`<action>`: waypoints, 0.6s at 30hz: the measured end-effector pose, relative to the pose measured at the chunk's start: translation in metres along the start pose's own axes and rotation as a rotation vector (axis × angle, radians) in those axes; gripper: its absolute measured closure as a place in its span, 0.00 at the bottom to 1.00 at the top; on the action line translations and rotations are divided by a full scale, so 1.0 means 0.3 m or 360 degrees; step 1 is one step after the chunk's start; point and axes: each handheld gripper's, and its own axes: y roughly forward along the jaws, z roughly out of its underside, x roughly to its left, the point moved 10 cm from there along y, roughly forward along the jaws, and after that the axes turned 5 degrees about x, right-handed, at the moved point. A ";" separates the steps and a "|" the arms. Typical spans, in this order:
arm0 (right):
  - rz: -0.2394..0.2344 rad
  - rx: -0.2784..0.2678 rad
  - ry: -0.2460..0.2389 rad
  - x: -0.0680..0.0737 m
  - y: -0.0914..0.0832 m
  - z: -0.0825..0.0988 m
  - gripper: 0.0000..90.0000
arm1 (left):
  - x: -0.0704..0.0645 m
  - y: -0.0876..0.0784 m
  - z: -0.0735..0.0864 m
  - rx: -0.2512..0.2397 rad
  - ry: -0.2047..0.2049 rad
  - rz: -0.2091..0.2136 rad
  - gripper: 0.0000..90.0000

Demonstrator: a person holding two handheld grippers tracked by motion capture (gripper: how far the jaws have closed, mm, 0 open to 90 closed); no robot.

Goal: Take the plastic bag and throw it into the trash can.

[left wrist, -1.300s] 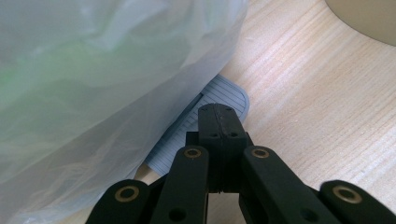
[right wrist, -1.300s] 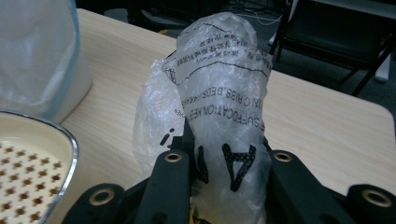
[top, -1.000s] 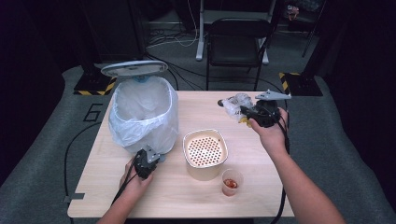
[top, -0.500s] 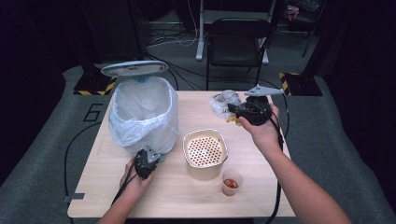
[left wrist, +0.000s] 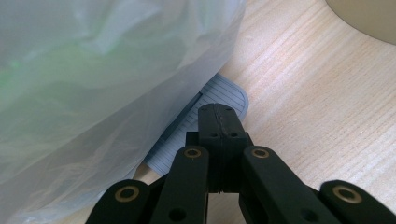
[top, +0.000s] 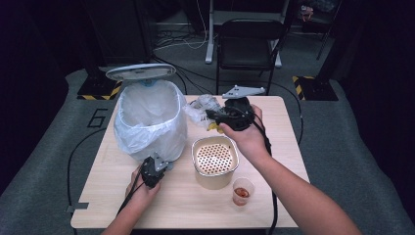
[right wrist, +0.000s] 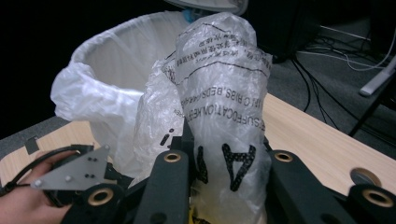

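The right gripper (top: pixel 211 116) clamps a crumpled printed plastic bag (top: pixel 199 108) above the table (top: pixel 274 142), beside the lined bin's (top: pixel 149 120) open rim; strainer pot (top: pixel 214 159) below. The left gripper's (top: pixel 157 164) jaws are closed, empty, at the bin's foot.

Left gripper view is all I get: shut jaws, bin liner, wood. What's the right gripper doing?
Observer: The right gripper is shut on a crumpled plastic bag with black print, held up off the table.
Operator: Where relative to the bin?
Observer: Just beside the bin, at rim height on its right in the high view, not over the opening.
Operator: Is the lid open?
Observer: Yes, the lid stands raised at the bin's far edge.
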 end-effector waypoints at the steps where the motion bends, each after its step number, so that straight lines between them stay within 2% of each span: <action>1: -0.0013 -0.0004 -0.0014 0.012 0.008 -0.007 0.86 | 0.000 -0.001 0.001 0.0006 0.0000 0.0005 1.00; 2: -0.0022 -0.0012 -0.0022 0.022 0.016 -0.015 0.86 | 0.004 0.002 -0.002 -0.0007 0.0031 0.0002 1.00; 7: -0.0065 -0.0030 -0.0015 0.070 0.054 -0.039 0.86 | -0.001 -0.001 0.002 0.0008 -0.0008 0.0004 1.00; 8: -0.0064 -0.0028 -0.0028 0.077 0.063 -0.041 0.86 | 0.003 0.001 -0.003 -0.0007 0.0025 0.0006 1.00; 10: -0.0077 -0.0020 -0.0046 0.087 0.081 -0.043 0.85 | -0.002 -0.001 0.003 0.0010 -0.0010 0.0006 1.00; 11: -0.0083 -0.0016 -0.0039 0.094 0.088 -0.043 0.85 | 0.002 0.001 -0.002 -0.0006 0.0017 0.0005 1.00; 13: -0.0087 -0.0004 -0.0037 0.106 0.095 -0.045 0.85 | -0.001 -0.001 0.002 0.0007 -0.0011 0.0003 1.00; 18: -0.0117 -0.0017 -0.0046 0.132 0.104 -0.071 0.86 | -0.001 -0.002 0.003 0.0013 -0.0006 0.0009 1.00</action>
